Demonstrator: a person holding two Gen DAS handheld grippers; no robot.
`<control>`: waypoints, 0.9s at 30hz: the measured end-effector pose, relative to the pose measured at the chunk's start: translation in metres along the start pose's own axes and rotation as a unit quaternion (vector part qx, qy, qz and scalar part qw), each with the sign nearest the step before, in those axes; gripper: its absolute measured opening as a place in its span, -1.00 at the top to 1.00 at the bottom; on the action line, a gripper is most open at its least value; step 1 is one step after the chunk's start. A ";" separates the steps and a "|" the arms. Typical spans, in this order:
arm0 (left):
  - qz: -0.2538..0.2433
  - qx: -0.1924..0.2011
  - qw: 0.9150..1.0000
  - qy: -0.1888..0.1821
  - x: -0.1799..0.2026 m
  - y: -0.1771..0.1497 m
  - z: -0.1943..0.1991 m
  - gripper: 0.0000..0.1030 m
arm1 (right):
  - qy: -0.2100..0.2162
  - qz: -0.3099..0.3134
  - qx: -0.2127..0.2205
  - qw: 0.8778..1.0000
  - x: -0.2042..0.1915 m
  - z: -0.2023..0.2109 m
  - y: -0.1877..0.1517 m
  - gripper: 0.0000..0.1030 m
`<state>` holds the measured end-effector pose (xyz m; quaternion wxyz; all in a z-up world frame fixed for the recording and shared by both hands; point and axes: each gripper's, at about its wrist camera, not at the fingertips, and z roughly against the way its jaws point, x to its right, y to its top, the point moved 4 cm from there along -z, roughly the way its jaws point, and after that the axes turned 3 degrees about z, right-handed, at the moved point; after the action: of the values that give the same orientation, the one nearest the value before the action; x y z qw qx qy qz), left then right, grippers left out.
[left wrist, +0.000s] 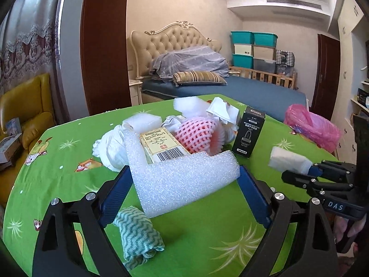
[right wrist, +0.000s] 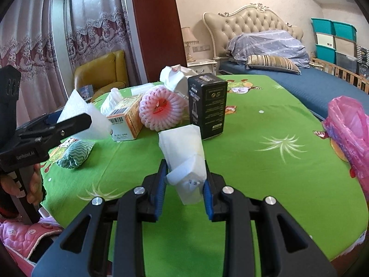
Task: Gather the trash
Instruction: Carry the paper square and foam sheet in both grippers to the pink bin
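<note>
A pile of trash lies on the green tablecloth (left wrist: 207, 235): a yellow barcoded box (left wrist: 161, 147), a pink foam fruit net (left wrist: 198, 136), crumpled white paper (left wrist: 110, 147) and a black box (left wrist: 248, 133). My left gripper (left wrist: 184, 168) is shut on a wide white foam sheet (left wrist: 184, 182), its blue pads pressing on both ends. In the right wrist view the sheet (right wrist: 80, 115) hangs off the table in that gripper (right wrist: 76, 121). My right gripper (right wrist: 185, 164) is shut on a folded white paper wad (right wrist: 186, 161), also seen as the wad (left wrist: 288, 161) in the left wrist view.
A teal wavy cloth (left wrist: 136, 235) lies just under the left gripper. A pink plastic bag (right wrist: 350, 133) sits at the table's right edge. A bed (left wrist: 230, 90) stands beyond the table and a yellow armchair (left wrist: 25, 110) to its left. A person's hand (right wrist: 34, 184) grips the left handle.
</note>
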<state>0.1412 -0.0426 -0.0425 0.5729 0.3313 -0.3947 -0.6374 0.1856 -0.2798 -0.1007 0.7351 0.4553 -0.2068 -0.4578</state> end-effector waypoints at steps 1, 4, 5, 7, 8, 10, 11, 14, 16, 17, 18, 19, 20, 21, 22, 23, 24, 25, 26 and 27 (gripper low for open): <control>-0.002 0.000 1.000 0.000 0.001 0.000 0.000 -0.67 | -0.001 0.002 0.004 1.000 0.000 0.002 0.001 0.47; -0.010 0.004 1.000 0.001 0.005 0.000 0.001 -0.67 | -0.004 0.007 0.016 1.000 -0.003 0.007 0.004 0.47; -0.012 0.006 1.000 0.000 0.006 0.000 0.002 -0.67 | -0.006 0.009 0.020 1.000 -0.005 0.009 0.005 0.47; -0.017 0.009 1.000 0.001 0.008 0.000 0.004 -0.67 | -0.010 0.015 0.028 0.999 -0.006 0.012 0.007 0.47; -0.021 0.012 1.000 0.000 0.010 0.000 0.005 -0.67 | -0.010 0.017 0.030 0.999 -0.007 0.013 0.007 0.47; -0.025 0.014 1.000 -0.002 0.012 0.001 0.006 -0.67 | -0.012 0.020 0.035 0.999 -0.007 0.015 0.010 0.46; -0.027 0.015 1.000 -0.002 0.013 0.001 0.007 -0.67 | -0.013 0.021 0.036 0.999 -0.007 0.016 0.010 0.46; -0.032 0.014 0.999 -0.004 0.016 0.002 0.006 -0.67 | -0.014 0.020 0.039 0.999 -0.006 0.017 0.012 0.46; -0.036 0.014 0.999 -0.005 0.019 0.002 0.006 -0.67 | -0.014 0.018 0.041 0.999 -0.004 0.018 0.012 0.46; -0.038 0.014 0.999 -0.005 0.020 0.002 0.006 -0.67 | -0.015 0.017 0.042 0.999 -0.003 0.018 0.012 0.46; -0.041 0.014 0.999 -0.006 0.021 0.003 0.005 -0.67 | -0.016 0.015 0.043 0.999 -0.002 0.019 0.012 0.46; -0.044 0.013 0.999 -0.005 0.023 0.003 0.005 -0.67 | -0.016 0.014 0.045 0.999 -0.001 0.019 0.011 0.46; -0.047 0.013 0.999 -0.006 0.025 0.003 0.005 -0.67 | -0.017 0.013 0.046 0.999 -0.001 0.020 0.010 0.46; -0.050 0.013 0.999 -0.006 0.027 0.003 0.005 -0.67 | -0.019 0.011 0.048 0.999 0.001 0.021 0.010 0.46; -0.052 0.013 0.999 -0.006 0.028 0.003 0.005 -0.67 | -0.020 0.009 0.050 0.999 0.002 0.022 0.010 0.46; -0.055 0.014 0.998 -0.007 0.031 0.003 0.005 -0.67 | -0.021 0.008 0.051 0.998 0.003 0.024 0.010 0.46; -0.057 0.014 0.998 -0.008 0.033 0.004 0.005 -0.67 | -0.024 0.005 0.054 0.998 0.006 0.025 0.011 0.46; -0.060 0.014 0.998 -0.009 0.035 0.005 0.004 -0.68 | -0.026 0.004 0.055 0.998 0.007 0.026 0.011 0.46; -0.062 0.015 0.998 -0.010 0.037 0.005 0.004 -0.68 | -0.028 0.003 0.057 0.998 0.008 0.027 0.010 0.46; -0.065 0.015 0.998 -0.011 0.039 0.007 0.003 -0.68 | -0.030 0.001 0.059 0.998 0.010 0.029 0.010 0.46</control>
<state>0.1366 -0.0812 -0.0339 0.5212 0.3574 -0.3883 -0.6707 0.1752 -0.3006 -0.0786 0.7007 0.4835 -0.2559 -0.4580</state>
